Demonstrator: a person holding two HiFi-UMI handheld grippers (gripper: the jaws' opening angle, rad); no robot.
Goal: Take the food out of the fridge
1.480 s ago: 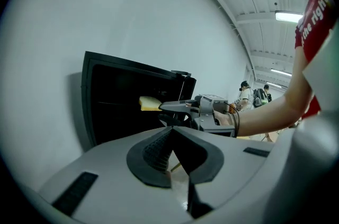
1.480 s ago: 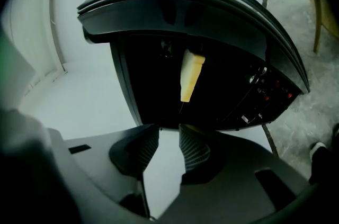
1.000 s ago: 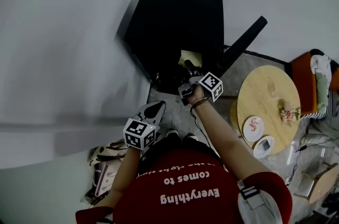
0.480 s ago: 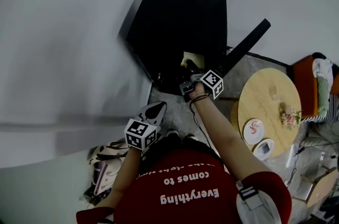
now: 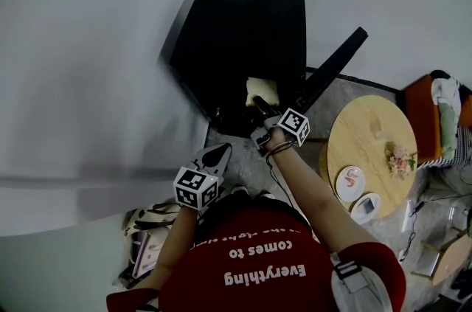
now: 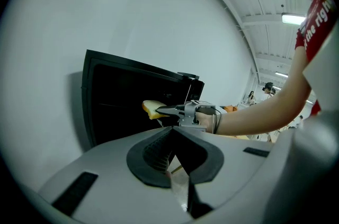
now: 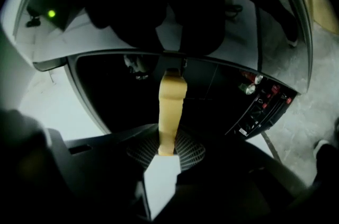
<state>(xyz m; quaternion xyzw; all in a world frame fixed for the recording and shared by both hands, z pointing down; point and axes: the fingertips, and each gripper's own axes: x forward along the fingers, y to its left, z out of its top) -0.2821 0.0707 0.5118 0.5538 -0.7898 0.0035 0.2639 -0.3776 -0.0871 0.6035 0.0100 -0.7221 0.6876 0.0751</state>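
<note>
A black fridge [image 5: 236, 30] stands against the white wall with its door [image 5: 333, 66] swung open to the right. A pale yellow bread slice [image 5: 259, 88] sits at the mouth of the fridge. My right gripper [image 5: 259, 102] reaches in and its jaws are closing on that slice, pads against its faces. The right gripper view shows the bread slice [image 7: 170, 106] edge-on between the jaws of the right gripper [image 7: 168, 150]. My left gripper [image 5: 214, 153] hangs back near my body, shut and holding nothing. In the left gripper view, the left gripper [image 6: 174, 130] faces the right gripper [image 6: 161, 110] and the bread slice [image 6: 150, 107].
A round wooden table [image 5: 369, 133] stands right of the fridge door with two small plates [image 5: 352, 176] and a flower bunch [image 5: 402, 159]. An orange seat [image 5: 424, 115] is beyond it. Bags and clutter [image 5: 147, 229] lie on the floor at left. Bottles [image 7: 259, 90] line the door shelf.
My right gripper has tipped slightly at the fridge opening and its jaws have drawn in on the bread slice. The left gripper has stayed where it was.
</note>
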